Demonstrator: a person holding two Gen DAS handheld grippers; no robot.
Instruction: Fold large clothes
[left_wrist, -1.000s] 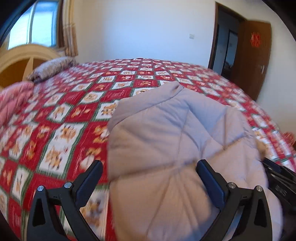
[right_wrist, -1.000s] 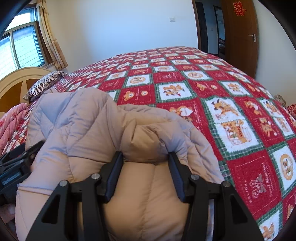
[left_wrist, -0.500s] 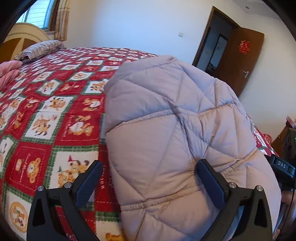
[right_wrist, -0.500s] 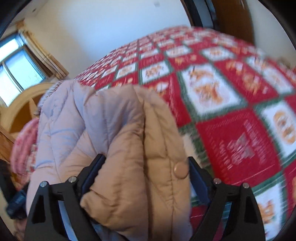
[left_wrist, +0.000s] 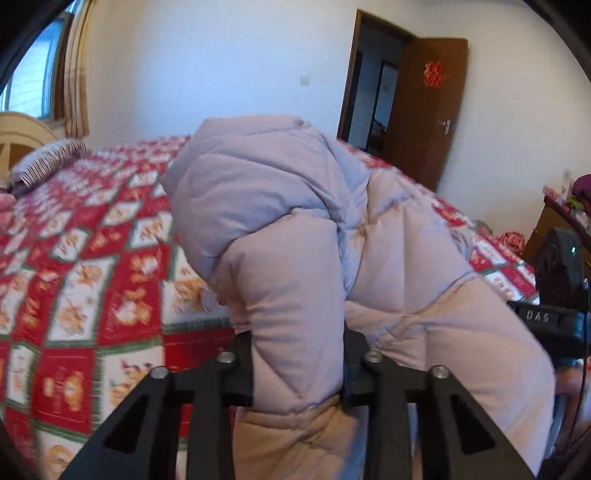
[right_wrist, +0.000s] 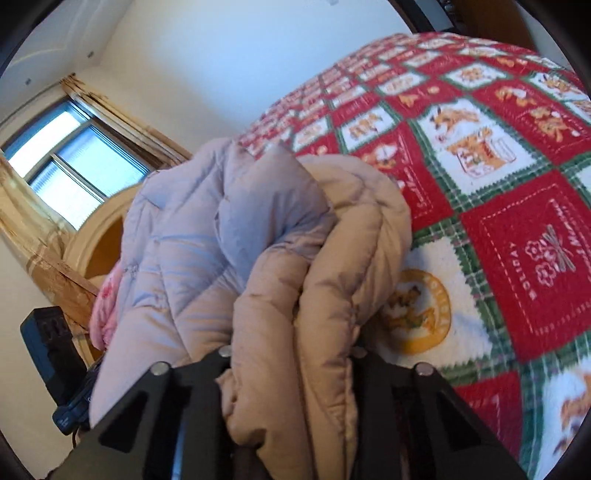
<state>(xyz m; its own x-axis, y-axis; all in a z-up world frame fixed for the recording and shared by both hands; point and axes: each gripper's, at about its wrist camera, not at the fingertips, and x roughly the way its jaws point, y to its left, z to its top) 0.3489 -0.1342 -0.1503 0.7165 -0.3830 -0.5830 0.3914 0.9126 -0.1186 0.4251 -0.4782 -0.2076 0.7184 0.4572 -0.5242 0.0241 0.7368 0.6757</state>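
A pale lilac-beige quilted puffer jacket (left_wrist: 295, 221) is bunched up and lifted above the bed. In the left wrist view, my left gripper (left_wrist: 297, 365) has its jaws closing, and its pads squeeze a thick fold of the jacket. In the right wrist view, my right gripper (right_wrist: 291, 365) is also closing, pinching a tan, rolled edge of the jacket (right_wrist: 332, 277). The right gripper's black body (left_wrist: 554, 295) shows at the left view's right edge. The left gripper's body (right_wrist: 48, 350) shows low on the left of the right view.
A red, white and green patchwork bedspread (left_wrist: 92, 277) covers the bed (right_wrist: 498, 184) below the jacket. A striped pillow (left_wrist: 48, 162) and a cream headboard (right_wrist: 103, 236) lie at the far end. A pink quilt (right_wrist: 109, 306) is beside them. A brown door (left_wrist: 424, 110) stands open.
Both grippers went from wide open around the jacket to pinched on folds of it. The jacket has been bunched and lifted off the bedspread, and the right view has rolled.
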